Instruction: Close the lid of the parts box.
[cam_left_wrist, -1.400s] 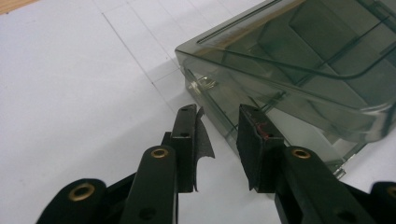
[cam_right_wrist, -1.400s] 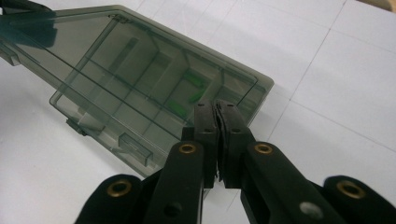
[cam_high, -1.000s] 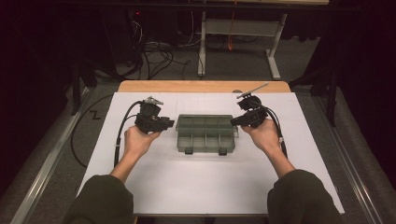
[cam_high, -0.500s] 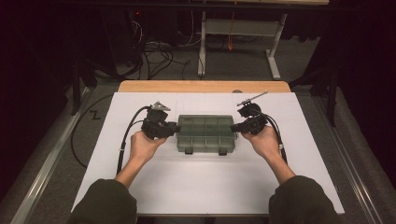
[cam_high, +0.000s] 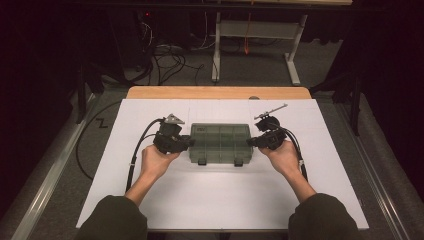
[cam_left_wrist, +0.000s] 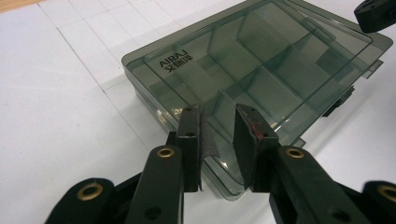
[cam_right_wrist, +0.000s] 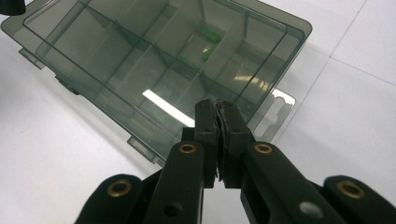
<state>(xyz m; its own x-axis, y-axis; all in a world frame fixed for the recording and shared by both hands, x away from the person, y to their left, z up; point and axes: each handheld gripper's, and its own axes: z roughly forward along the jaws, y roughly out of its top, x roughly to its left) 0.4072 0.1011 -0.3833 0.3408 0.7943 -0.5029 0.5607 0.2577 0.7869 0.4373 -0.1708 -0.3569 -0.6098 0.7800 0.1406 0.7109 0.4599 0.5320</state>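
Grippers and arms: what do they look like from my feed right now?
Both are black handheld tools. The left gripper has a grey three-cornered plate on top and a black cable looping back over the table. The right gripper trails its own black cable. Each has two black jaws with brass-ringed holes; a red scuff marks one left pad. Sleeves are dark olive.

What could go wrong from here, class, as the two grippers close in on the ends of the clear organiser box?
1. The right gripper has its jaws shut against the organiser box, so it may only push it, sliding the box across the white table.
2. The left gripper, its jaws slightly apart at the box's corner, may slip off the smooth lid.
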